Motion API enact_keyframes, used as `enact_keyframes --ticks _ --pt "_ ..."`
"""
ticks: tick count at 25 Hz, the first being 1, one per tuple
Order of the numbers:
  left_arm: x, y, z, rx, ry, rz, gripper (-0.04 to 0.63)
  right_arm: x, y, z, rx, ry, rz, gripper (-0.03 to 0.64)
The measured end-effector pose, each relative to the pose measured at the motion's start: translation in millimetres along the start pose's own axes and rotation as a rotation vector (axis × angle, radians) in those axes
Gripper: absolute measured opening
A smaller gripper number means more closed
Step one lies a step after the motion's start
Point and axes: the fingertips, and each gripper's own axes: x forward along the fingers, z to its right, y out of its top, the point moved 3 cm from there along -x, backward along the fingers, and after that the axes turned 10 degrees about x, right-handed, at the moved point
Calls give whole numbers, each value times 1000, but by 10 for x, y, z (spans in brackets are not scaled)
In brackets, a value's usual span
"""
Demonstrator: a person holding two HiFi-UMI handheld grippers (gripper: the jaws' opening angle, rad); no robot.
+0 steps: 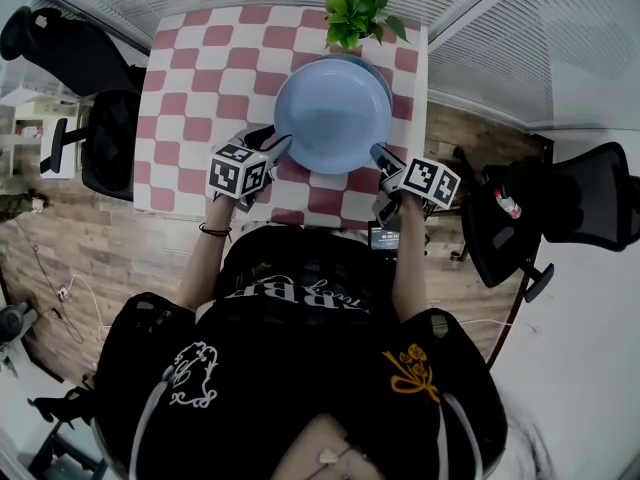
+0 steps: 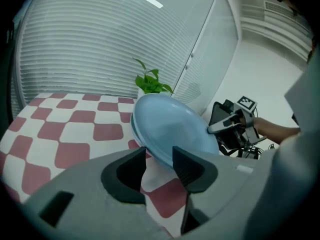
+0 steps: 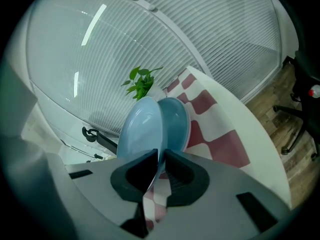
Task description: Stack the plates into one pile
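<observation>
Plates during stacking, two-claw carry. The right claw (image 3: pixel 161 156) is pressed nearly together, pinching the thin rim of the upper plate (image 3: pixel 140 129). The left claw (image 2: pixel 159 156) stands wider, and the opposite rim of that plate crosses between its jaws, apparently gripped at a slant. The upper plate hangs between the two claws, above the far half of the checked bench (image 1: pixel 200 68). It is tilted away from the darker lower plate (image 3: pixel 177 119), which lies on the bench beneath it. Whether the two rims touch cannot be told. A potted plant (image 1: pixel 355 8) stands just beyond, at the far edge.

Likely faults:
- Both holds are shallow rim pinches, so the plate may pivot or slip, most likely at the left claw's slanted grip.
- Release while tilted would drop one edge hard, or seat the plate off-centre.
- Overreaching forward could brush the plant.
</observation>
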Motion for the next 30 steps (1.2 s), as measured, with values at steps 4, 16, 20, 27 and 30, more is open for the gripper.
enact_keyframes --ticks 4,16,20,27,30 --pt "190 22 80 2 -14 -37 166 -59 80 169 35 -1 1 51" --pt "137 133 37 10 117 -29 175 -47 212 357 163 43 19 52" --pt "-55 204 65 -31 133 32 173 -16 293 339 136 28 37 52" --pt "-229 153 256 -67 149 73 173 98 244 279 -21 -1 32 52" --pt "-244 128 345 -79 153 83 173 87 249 250 -153 -44 47 57"
